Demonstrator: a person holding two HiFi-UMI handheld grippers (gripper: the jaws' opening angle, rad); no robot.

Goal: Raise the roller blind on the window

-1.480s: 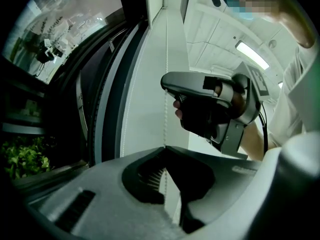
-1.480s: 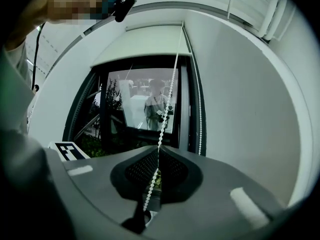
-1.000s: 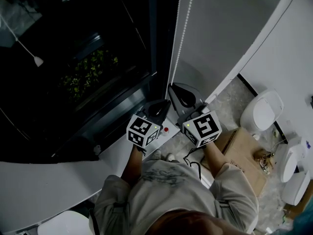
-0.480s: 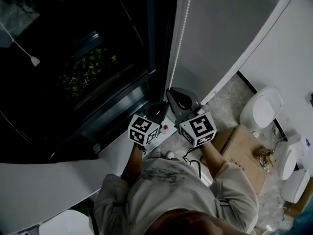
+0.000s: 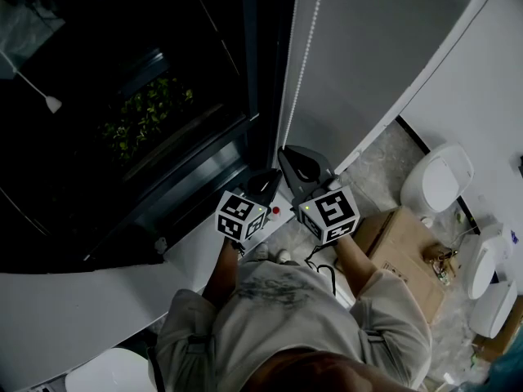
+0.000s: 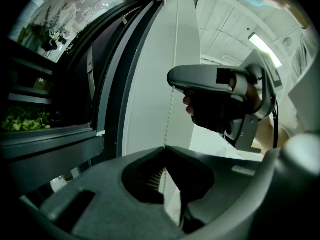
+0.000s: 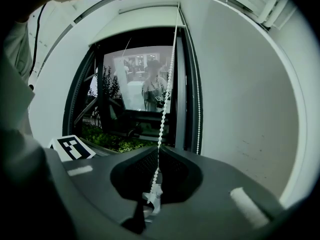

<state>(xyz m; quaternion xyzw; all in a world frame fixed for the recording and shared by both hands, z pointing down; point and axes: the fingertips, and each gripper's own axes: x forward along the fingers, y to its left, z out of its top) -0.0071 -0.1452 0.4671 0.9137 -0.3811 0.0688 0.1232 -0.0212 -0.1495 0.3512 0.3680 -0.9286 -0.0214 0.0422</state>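
left gripper (image 6: 164, 148) and right gripper (image 7: 156, 150): fingers (image 7: 210, 169) shut, each pinching a strand of the bead chain (image 7: 165, 94) that rises above them. roller blind (image 7: 140, 19) sits far above the fingers, hem near the top of the window (image 7: 135, 99). Risks: chain connector (image 7: 151, 196) sits inside the right fingers, so beads could slip there. Hauling both strands down together would likely just lock the loop.

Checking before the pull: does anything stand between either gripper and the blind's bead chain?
Nothing visible does. The left gripper and the right gripper are each shut directly on the bead chain, with no object in between.
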